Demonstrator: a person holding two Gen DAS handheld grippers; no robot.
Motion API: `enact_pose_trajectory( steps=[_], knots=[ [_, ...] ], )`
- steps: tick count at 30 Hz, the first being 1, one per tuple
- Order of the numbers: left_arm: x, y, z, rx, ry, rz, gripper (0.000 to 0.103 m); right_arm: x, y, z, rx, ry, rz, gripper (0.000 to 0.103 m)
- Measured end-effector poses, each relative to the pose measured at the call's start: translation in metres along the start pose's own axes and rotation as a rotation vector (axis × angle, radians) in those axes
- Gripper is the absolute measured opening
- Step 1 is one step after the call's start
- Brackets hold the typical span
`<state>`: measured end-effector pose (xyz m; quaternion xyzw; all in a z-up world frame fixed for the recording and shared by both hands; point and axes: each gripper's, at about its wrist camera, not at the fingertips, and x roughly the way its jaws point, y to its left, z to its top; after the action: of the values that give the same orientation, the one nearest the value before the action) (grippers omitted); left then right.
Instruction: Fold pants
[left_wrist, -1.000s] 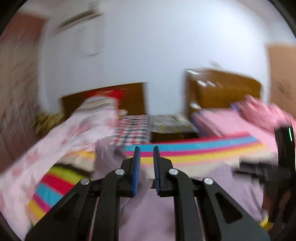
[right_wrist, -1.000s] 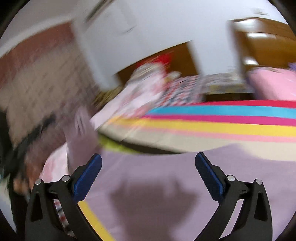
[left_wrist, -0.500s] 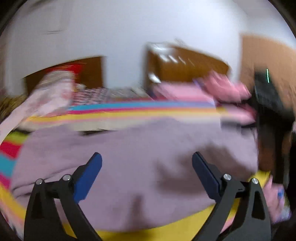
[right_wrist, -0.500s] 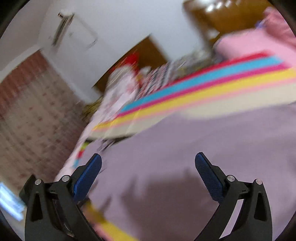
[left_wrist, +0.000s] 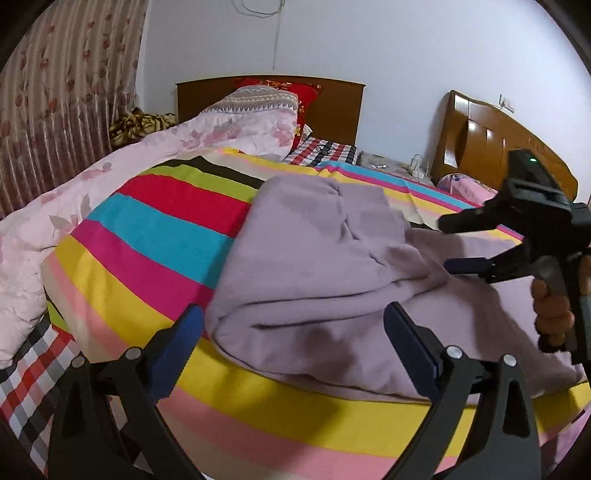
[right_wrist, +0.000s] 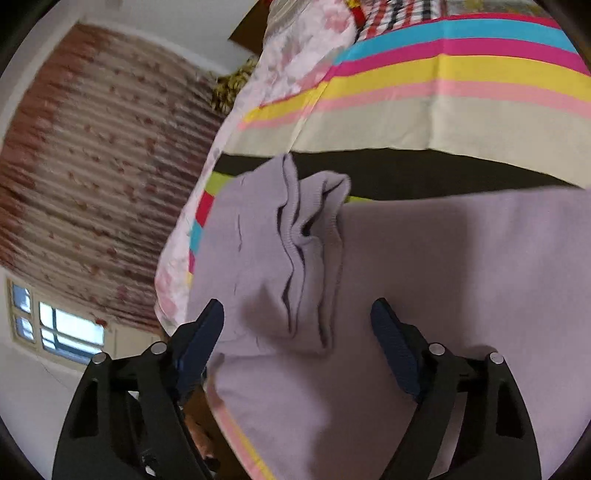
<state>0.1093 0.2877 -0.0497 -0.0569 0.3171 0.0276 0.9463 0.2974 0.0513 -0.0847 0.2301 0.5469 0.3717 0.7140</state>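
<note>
Lilac pants (left_wrist: 317, 273) lie bunched on the striped blanket (left_wrist: 155, 236) of the bed, 1 cuffed leg end folded over the rest. Pink floral quilt (left_wrist: 110, 173) at left, 2 wooden headboards (left_wrist: 332, 99) behind, curtain (left_wrist: 55, 92) by the wall; nothing blocks the pants. Left gripper (left_wrist: 295, 332): jaws wide apart, straddling the pants' near fold, not gripping; 1 s ago they were nearly closed with cloth around them. Right gripper (right_wrist: 295, 325): jaws apart, have just been closing, over the cuff, pads not pressing. 1 hand (left_wrist: 554, 299) on its handle. Both views were blurred earlier, now sharp and lower.
</note>
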Motion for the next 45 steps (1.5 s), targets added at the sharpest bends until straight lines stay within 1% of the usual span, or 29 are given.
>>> enact_pose_trajectory(
  steps=[1,3,4,7,10,12,13,15,16,17,19,20,22,23,24,25,26,28,29,30,32,34,35,37,38,41,43,45],
  knots=[
    [0.002,-0.002,-0.002,-0.003,0.001,-0.003,0.098,0.006,0.003,0.001,-0.017,0.008,-0.009,0.08],
    [0.011,0.008,-0.007,0.0,0.021,-0.006,0.098,0.014,0.012,0.003,-0.057,0.038,-0.048,0.081],
    [0.017,0.009,-0.007,0.009,0.035,-0.01,0.098,0.01,0.012,0.003,-0.065,0.05,-0.056,0.081],
    [0.024,0.009,-0.016,0.029,0.055,-0.013,0.098,0.015,0.019,0.004,-0.119,0.123,-0.059,0.081],
    [0.033,0.015,-0.026,0.011,0.087,-0.02,0.098,0.017,0.021,0.009,-0.133,0.148,-0.05,0.08],
    [0.038,0.021,-0.031,-0.01,0.097,-0.033,0.1,0.019,0.021,0.017,-0.126,0.12,-0.043,0.074],
    [0.039,0.024,-0.03,-0.027,0.101,-0.039,0.101,0.022,0.02,0.021,-0.123,0.105,-0.043,0.074],
    [0.04,0.027,-0.029,-0.027,0.106,-0.034,0.101,0.028,0.019,0.023,-0.121,0.107,-0.038,0.074],
    [0.039,0.028,-0.029,-0.016,0.107,-0.027,0.101,0.029,0.021,0.02,-0.145,0.117,-0.021,0.073],
    [0.04,0.029,-0.028,-0.009,0.109,-0.024,0.102,0.029,0.022,0.017,-0.162,0.148,0.023,0.064],
    [0.039,0.031,-0.028,-0.013,0.112,-0.024,0.102,0.029,0.024,0.014,-0.198,0.171,0.097,0.061],
    [0.039,0.032,-0.028,-0.021,0.114,-0.028,0.102,0.031,0.026,0.012,-0.217,0.177,0.093,0.059],
    [0.04,0.031,-0.028,-0.032,0.114,-0.025,0.102,0.037,0.025,0.011,-0.22,0.185,0.047,0.056],
    [0.041,0.029,-0.027,-0.033,0.113,-0.021,0.102,0.038,0.024,0.015,-0.201,0.159,0.032,0.054],
    [0.041,0.029,-0.027,-0.035,0.114,-0.019,0.102,0.037,0.023,0.018,-0.172,0.119,0.013,0.054],
    [0.041,0.027,-0.026,-0.035,0.115,-0.015,0.102,0.037,0.023,0.021,-0.152,0.096,0.007,0.054],
    [0.041,0.026,-0.025,-0.029,0.116,-0.009,0.102,0.042,0.025,0.021,-0.159,0.101,0.013,0.052],
    [0.041,0.027,-0.024,-0.018,0.121,0.001,0.102,0.049,0.038,0.013,-0.245,0.111,-0.034,0.042],
    [0.041,0.029,-0.024,-0.023,0.124,0.001,0.102,0.051,0.044,0.009,-0.294,0.102,-0.065,0.02],
    [0.041,0.031,-0.024,-0.032,0.126,0.0,0.102,0.049,0.048,0.006,-0.323,0.088,-0.079,0.015],
    [0.04,0.032,-0.024,-0.047,0.129,0.001,0.102,0.037,0.06,0.001,-0.368,0.024,-0.094,0.014],
    [0.039,0.031,-0.023,-0.054,0.125,0.014,0.102,0.022,0.073,-0.002,-0.398,-0.029,-0.091,0.013],
    [0.038,0.03,-0.022,-0.052,0.122,0.027,0.102,0.013,0.086,-0.003,-0.415,-0.066,-0.077,0.013],
    [0.037,0.031,-0.021,-0.059,0.121,0.043,0.102,-0.002,0.108,-0.003,-0.445,-0.111,-0.058,0.013],
    [0.037,0.033,-0.02,-0.07,0.121,0.056,0.102,-0.014,0.124,-0.003,-0.47,-0.131,-0.043,0.013],
    [0.036,0.042,-0.018,-0.129,0.119,0.081,0.102,-0.044,0.164,-0.008,-0.553,-0.184,-0.038,0.013],
    [0.034,0.047,-0.019,-0.169,0.12,0.081,0.102,-0.062,0.186,-0.014,-0.591,-0.229,-0.042,0.013],
    [0.026,0.046,-0.02,-0.185,0.097,0.042,0.102,-0.086,0.196,-0.022,-0.593,-0.281,-0.031,0.013]
  ],
)
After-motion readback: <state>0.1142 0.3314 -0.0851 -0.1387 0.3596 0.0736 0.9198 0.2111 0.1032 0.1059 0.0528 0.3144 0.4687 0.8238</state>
